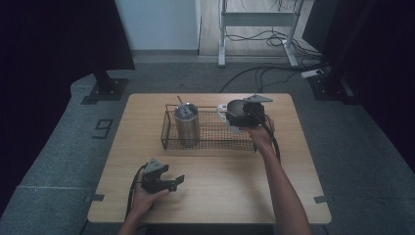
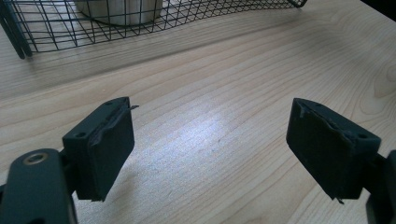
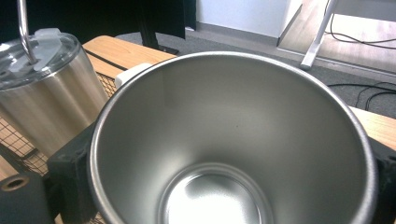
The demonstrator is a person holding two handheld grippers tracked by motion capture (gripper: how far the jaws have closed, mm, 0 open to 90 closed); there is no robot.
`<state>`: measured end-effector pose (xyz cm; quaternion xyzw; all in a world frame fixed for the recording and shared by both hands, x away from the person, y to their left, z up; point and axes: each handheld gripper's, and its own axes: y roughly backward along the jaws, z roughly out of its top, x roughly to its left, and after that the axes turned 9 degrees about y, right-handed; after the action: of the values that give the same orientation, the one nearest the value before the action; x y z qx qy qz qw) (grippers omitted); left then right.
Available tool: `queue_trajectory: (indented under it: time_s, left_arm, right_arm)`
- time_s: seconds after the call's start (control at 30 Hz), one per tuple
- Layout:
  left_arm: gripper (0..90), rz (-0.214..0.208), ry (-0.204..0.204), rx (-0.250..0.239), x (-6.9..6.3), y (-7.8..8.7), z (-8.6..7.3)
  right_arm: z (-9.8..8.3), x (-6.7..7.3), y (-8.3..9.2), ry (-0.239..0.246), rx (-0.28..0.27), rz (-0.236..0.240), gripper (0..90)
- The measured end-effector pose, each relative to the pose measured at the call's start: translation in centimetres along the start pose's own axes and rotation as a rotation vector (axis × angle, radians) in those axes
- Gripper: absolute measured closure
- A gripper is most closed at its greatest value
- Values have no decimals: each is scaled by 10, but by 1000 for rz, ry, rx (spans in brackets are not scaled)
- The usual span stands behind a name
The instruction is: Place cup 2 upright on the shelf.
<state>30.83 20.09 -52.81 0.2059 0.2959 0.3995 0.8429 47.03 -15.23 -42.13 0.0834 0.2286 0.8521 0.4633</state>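
Right tool [image 3: 224, 186]: your jaws clamp the open steel cup [image 3: 233, 140], over the wire basket [image 1: 210, 137].
Lidded tumbler [image 3: 46, 93]: beside the cup.
Left tool [image 2: 210, 154]: jaws apart, empty, above the counter [image 2: 233, 93].

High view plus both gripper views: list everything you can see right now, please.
table: one, light wood, under everything
wire basket: one, black, far middle of the table
lidded tumbler: one, steel with clear lid and straw, upright in the basket's left end
open cup: one, steel, empty, over the basket's right end
white item: one, beside the cup, mostly hidden, cannot tell what it is
cables: several, black, on the floor beyond the table
left gripper: black, jaws apart, empty, near-left over the table
right gripper: black, clamped on the cup
hands: two, one holding each gripper
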Motion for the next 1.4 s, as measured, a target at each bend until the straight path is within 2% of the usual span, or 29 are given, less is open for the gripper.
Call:
queue_trajectory:
  time_s: [0.5, 0.97, 1.4]
  left_arm:
    - [155, 2, 0, 5, 0, -1, 0]
    - [156, 3, 5, 8, 0, -1, -1]
    - [156, 2, 0, 10, 0, -2, -1]
  right_arm:
    - [-17, -4, -12, -1, 34, -2, 63]
    - [-22, -4, -19, -6, 54, 3, 63]
    - [-30, -4, -29, -14, 95, -2, 63]
